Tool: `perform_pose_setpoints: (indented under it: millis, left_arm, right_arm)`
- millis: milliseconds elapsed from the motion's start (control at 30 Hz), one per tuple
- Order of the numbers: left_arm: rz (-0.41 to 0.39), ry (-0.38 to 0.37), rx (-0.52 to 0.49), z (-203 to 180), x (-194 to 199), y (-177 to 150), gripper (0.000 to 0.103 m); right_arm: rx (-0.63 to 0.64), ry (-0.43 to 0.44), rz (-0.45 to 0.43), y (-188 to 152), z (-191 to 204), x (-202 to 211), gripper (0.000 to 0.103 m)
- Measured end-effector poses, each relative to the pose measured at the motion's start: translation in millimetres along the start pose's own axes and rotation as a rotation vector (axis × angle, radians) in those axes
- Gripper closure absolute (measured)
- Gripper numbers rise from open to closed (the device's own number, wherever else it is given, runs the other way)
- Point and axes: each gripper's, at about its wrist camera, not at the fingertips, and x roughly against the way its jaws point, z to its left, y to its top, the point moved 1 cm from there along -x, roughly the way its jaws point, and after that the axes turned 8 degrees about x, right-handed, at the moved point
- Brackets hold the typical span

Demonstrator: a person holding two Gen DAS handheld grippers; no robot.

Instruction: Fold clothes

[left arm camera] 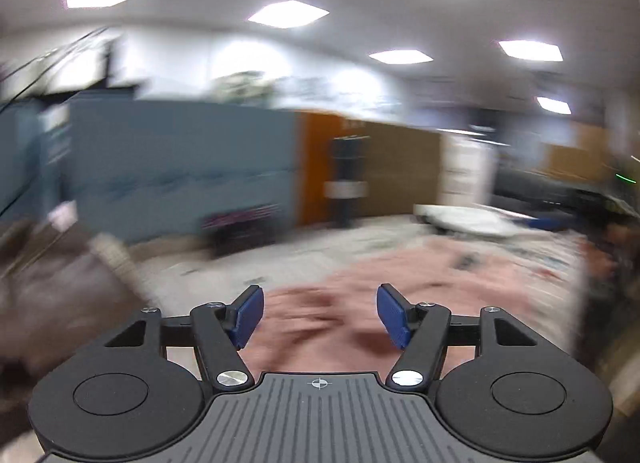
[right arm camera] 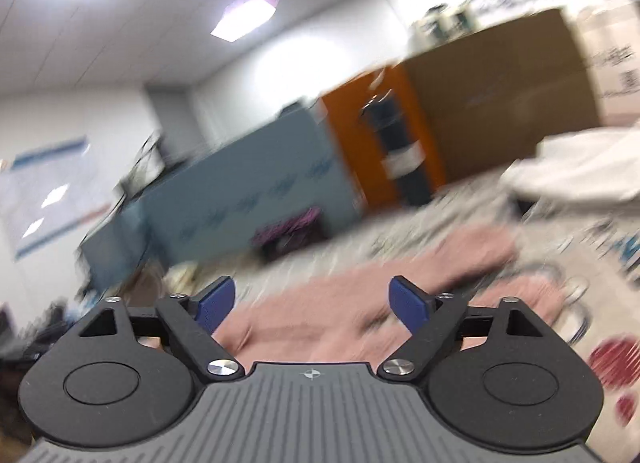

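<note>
Clearly both claws are spread with nothing between the blue pads: the left claw [left arm camera: 320, 315] and right claw [right arm camera: 310, 309] hover above a pink garment [left arm camera: 420, 287] spread flat on the patterned table [right arm camera: 592, 283], apparently released so a fresh grip can be taken. Farther off at two o'clock, only the right wrist view shows a white cloth pile [right arm camera: 580, 171] plainly; both views are motion-blurred.
</note>
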Motion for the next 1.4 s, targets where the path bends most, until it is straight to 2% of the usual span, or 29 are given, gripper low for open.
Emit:
perform_pose_setpoints:
  millis: [100, 167, 233, 300, 433, 467, 533, 633, 700, 767, 800, 833, 900, 1000, 1233, 1333, 1400]
  left_arm:
    - [0.049, 0.184, 0.125, 23.5, -34.8, 4.4, 0.043]
    - [0.085, 0.233, 0.181, 36.5, -54.0, 4.5, 0.044]
    - [0.128, 0.280, 0.199, 47.1, -70.6, 1.5, 0.052]
    - [0.182, 0.301, 0.203, 50.2, -86.2, -4.2, 0.055]
    - [0.244, 0.286, 0.201, 50.2, -102.3, -14.1, 0.057]
    - [0.250, 0.294, 0.186, 47.7, -104.0, -15.9, 0.058]
    - [0.255, 0.304, 0.158, 41.9, -104.6, -18.3, 0.065]
    - [0.263, 0.294, 0.104, 30.5, -101.6, -20.8, 0.067]
    - [0.276, 0.293, 0.061, 23.3, -102.5, -22.7, 0.066]
    - [0.282, 0.304, 0.021, 17.2, -104.0, -24.2, 0.067]
    - [0.281, 0.308, 0.011, 15.5, -103.8, -24.3, 0.075]
    - [0.280, 0.301, 0.002, 13.3, -103.7, -24.6, 0.095]
    - [0.270, 0.297, -0.046, 3.6, -103.5, -26.6, 0.097]
    - [0.217, 0.323, -0.138, -11.9, -100.1, -24.9, 0.098]
    - [0.032, 0.402, -0.202, -13.9, -95.4, 14.5, 0.099]
    - [0.011, 0.436, -0.220, -7.3, -112.6, 29.4, 0.099]
    - [0.037, 0.477, -0.259, 0.0, -131.7, 32.8, 0.099]
  right_arm:
    - [-0.086, -0.122, -0.003, 12.7, -26.9, -23.2, 0.019]
    - [-0.125, -0.189, 0.002, 18.7, -43.3, -42.0, 0.020]
    - [-0.162, -0.258, 0.027, 23.3, -58.8, -63.3, 0.020]
    - [-0.174, -0.318, 0.070, 23.7, -73.1, -87.6, 0.021]
    - [-0.152, -0.410, 0.178, 16.1, -92.9, -136.2, 0.023]
    - [-0.148, -0.423, 0.203, 13.3, -96.7, -146.9, 0.027]
    - [-0.147, -0.428, 0.247, 6.2, -102.1, -164.8, 0.031]
    - [-0.093, -0.444, 0.267, -0.7, -97.0, -174.3, 0.035]
    - [-0.090, -0.403, 0.284, -2.3, -93.6, -174.9, 0.044]
    - [-0.071, -0.386, 0.300, -4.9, -88.7, -176.2, 0.049]
    - [-0.041, -0.387, 0.304, -6.3, -84.7, -176.4, 0.055]
    - [-0.016, -0.380, 0.308, -7.7, -80.9, -175.9, 0.058]
    - [0.028, -0.359, 0.315, -10.0, -74.1, -174.7, 0.085]
    - [0.060, -0.337, 0.274, -7.6, -66.9, -169.1, 0.091]
    - [0.161, -0.351, 0.076, 22.2, -42.2, -155.8, 0.093]
    - [0.185, -0.366, 0.013, 34.8, -35.1, -158.5, 0.093]
    - [0.199, -0.390, 0.006, 39.2, -35.8, -166.8, 0.093]
